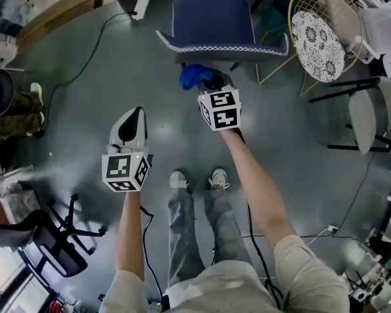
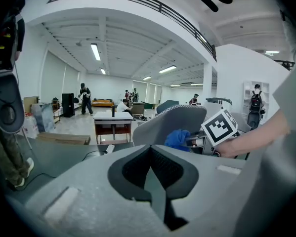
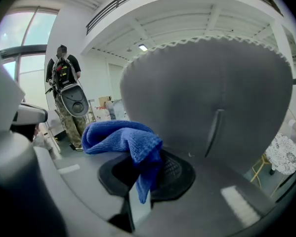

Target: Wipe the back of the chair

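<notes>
Chair (image 1: pixel 221 28) is found at the upper middle of the head view, with its back (image 3: pixel 207 98) filling the right gripper view as a broad grey panel edged in scalloped trim. The panel is judged to be padded and slightly yielding, and the chair light enough to slide or rock if it is pressed hard.

At the left of centre in the head view, the left gripper (image 1: pixel 134 116) is held well apart from the chair. Its jaws are seen together, with nothing between them. If steadying is needed, the top edge of the back is judged the best place to be gripped.

Toward the middle, the blue cloth (image 3: pixel 123 137) is pinched by a fold in the closed jaws of the right gripper (image 1: pixel 211 83), just beside the back; contact cannot be confirmed. The cloth is judged soft, limp and light. Most of it is bunched loose outside the jaws, so a padded face is offered for wiping.
</notes>
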Demonstrator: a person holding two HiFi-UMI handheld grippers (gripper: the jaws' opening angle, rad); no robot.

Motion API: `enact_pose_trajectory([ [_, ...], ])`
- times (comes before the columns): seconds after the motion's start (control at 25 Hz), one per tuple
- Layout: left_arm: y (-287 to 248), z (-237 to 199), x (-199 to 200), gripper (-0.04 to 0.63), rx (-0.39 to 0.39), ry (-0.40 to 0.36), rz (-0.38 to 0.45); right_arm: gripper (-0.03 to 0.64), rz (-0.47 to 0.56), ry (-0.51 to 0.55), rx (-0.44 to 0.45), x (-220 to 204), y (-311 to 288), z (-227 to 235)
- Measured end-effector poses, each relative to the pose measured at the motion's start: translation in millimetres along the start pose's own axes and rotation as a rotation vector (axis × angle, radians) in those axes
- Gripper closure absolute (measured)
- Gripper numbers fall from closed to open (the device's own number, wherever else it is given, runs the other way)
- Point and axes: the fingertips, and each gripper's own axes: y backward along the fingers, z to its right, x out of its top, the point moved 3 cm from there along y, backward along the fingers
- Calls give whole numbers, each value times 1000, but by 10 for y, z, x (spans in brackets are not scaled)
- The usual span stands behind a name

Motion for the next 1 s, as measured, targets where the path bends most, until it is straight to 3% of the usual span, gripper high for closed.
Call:
enact_pose_trajectory([
  [0.24, 287, -602, -150, 595, 67, 31, -9, 570, -24, 30, 60, 49, -489, -585],
  [0.44, 345, -840, -262, 595, 85, 38, -19, 569, -25, 34, 69, 80, -708, -732],
  [0.84, 95, -594, -183, 595, 38, 20, -23, 569, -45, 42, 43, 37, -651, -378],
  [1.0, -53, -380, -137, 595, 9, -1, -28, 569, -43, -35, -7, -52, -522, -20],
])
